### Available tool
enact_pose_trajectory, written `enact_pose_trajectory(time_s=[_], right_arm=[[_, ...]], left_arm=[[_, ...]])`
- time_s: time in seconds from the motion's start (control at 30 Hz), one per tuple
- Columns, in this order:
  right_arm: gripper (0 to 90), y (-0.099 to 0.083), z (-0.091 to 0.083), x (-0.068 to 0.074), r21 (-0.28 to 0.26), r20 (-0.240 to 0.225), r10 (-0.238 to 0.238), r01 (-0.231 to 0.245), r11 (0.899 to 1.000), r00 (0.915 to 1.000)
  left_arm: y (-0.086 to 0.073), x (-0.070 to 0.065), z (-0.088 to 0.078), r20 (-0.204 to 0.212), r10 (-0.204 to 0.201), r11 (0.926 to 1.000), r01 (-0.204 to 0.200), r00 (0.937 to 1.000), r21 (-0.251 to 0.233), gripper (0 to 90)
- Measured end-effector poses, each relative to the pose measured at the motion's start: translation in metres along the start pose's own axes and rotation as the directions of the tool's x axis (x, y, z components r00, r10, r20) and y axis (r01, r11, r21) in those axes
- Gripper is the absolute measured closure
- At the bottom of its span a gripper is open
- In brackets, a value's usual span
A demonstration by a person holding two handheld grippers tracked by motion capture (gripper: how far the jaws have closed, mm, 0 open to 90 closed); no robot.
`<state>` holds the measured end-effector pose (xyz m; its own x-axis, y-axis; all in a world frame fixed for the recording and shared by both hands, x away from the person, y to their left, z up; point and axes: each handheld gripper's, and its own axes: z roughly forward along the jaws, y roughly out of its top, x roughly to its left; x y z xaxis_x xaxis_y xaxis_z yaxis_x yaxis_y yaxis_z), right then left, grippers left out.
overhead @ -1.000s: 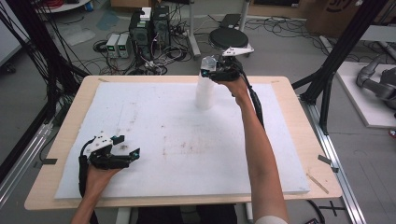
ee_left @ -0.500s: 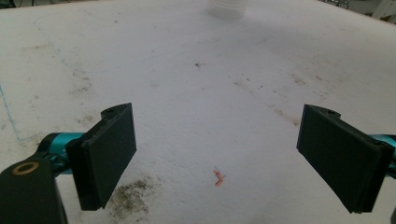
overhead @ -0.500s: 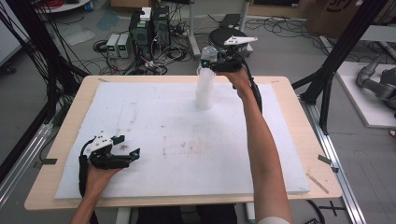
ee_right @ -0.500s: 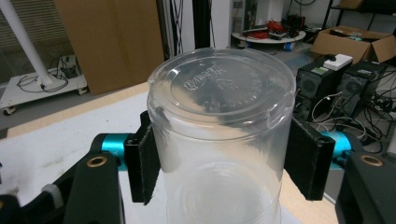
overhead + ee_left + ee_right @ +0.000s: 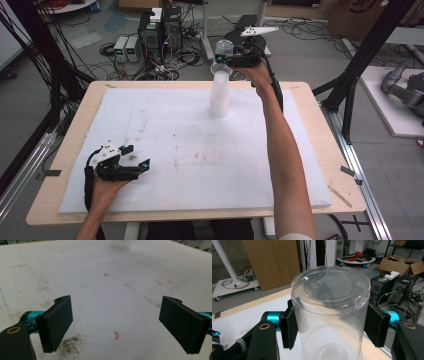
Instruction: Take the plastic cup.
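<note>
**Above the far edge of the counter, a clear cup is held over the stack**

At the far side of the counter point(image 5: 75, 150), the right gripper point(image 5: 226, 60) is held up in the air with a clear plastic cup point(image 5: 331, 315) between its fingers point(image 5: 288, 327). Seen from the right gripper view, the cup is upside down, its embossed base facing the camera, and both black pads press against its walls, one on each side; the fingers have just been closing a little further on it. From the high view, the held cup point(image 5: 223, 48) sits directly above a stack of clear cups point(image 5: 219, 95), which stands upside down on the white foam sheet point(image 5: 165, 130) covering the counter. Whether the lifted cup touches the top of the stack or hangs just clear of it cannot be told. The person's right forearm point(image 5: 280, 150) stretches across the sheet to reach it.

Near the front left corner of the sheet, the left gripper point(image 5: 135, 163) rests low in the person's left hand point(image 5: 102, 192), well apart from the stack. In the left gripper view its fingers point(image 5: 58, 322) are spread wide with nothing between them, only stained foam and a small orange scrap point(image 5: 116, 335) on the sheet. The bottom of the stack shows at the top edge of that view.
</note>
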<state>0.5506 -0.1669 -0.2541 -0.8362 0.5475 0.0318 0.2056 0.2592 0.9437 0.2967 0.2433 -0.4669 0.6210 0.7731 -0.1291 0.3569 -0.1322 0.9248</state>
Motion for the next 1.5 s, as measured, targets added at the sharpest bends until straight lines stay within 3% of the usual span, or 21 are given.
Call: enact_pose_trajectory(time_s=[0.13, 0.27, 0.3, 0.53, 0.57, 0.7, 0.8, 0.97, 1.1, 1.33, 1.5], right_arm=[[36.5, 0.0, -0.002, 0.0, 0.006, -0.002, 0.005, -0.005, 1.0, 1.0], [36.6, -0.003, -0.007, 0.005, 0.001, -0.033, 0.01, -0.01, 1.0, 0.9994], [36.6, -0.007, -0.011, 0.008, -0.003, -0.059, 0.007, -0.007, 1.0, 0.9982], [36.9, -0.018, -0.035, 0.019, -0.026, -0.106, 0.019, -0.022, 0.999, 0.9942], [37.0, -0.021, -0.045, 0.027, -0.027, -0.125, 0.01, -0.014, 1.0, 0.9921], [37.2, -0.025, -0.06, 0.039, -0.03, -0.156, 0.019, -0.024, 0.999, 0.9875], [37.2, -0.032, -0.071, 0.052, -0.03, -0.177, -0.002, -0.003, 1.0, 0.9842], [37.3, -0.047, -0.084, 0.073, -0.037, -0.202, -0.014, 0.006, 0.999, 0.9793], [37.5, -0.064, -0.093, 0.093, -0.051, -0.242, -0.014, 0.002, 0.999, 0.9703], [37.5, -0.086, -0.099, 0.113, -0.066, -0.277, -0.02, 0.001, 0.998, 0.9606], [37.6, -0.114, -0.098, 0.136, -0.068, -0.309, -0.019, -0.002, 0.998, 0.9509]], left_arm=[[0.0, 0.0, 0.0, 0.001, 0.0, 1.0, 0.0, 1.0, 0.0, 11.8], [0.0, 0.0, 0.0, 0.002, 0.0, 1.0, 0.0, 1.0, -0.001, 11.7], [0.0, 0.0, 0.0, 0.001, 0.001, 1.0, -0.001, 1.0, -0.001, 11.8], [0.0, 0.0, 0.0, 0.001, 0.0, 1.0, 0.0, 1.0, -0.001, 11.8], [0.0, 0.0, 0.0, 0.0, -0.002, 1.0, 0.002, 1.0, -0.001, 11.8], [0.0, 0.0, 0.0, -0.002, -0.002, 1.0, 0.002, 1.0, 0.003, 11.8], [0.0, 0.0, 0.0, -0.004, -0.003, 1.0, 0.003, 1.0, 0.004, 11.8], [0.0, 0.001, -0.001, 0.002, -0.007, 1.0, 0.007, 1.0, 0.002, 11.8], [0.0, 0.002, -0.001, 0.007, -0.021, 0.9998, 0.021, 0.9998, -0.004, 11.8], [0.0, 0.001, -0.001, 0.004, -0.02, 0.9998, 0.021, 0.9998, -0.006, 11.8], [0.0, 0.001, -0.002, 0.005, -0.01, 0.9999, 0.01, 0.9999, -0.014, 11.8]])
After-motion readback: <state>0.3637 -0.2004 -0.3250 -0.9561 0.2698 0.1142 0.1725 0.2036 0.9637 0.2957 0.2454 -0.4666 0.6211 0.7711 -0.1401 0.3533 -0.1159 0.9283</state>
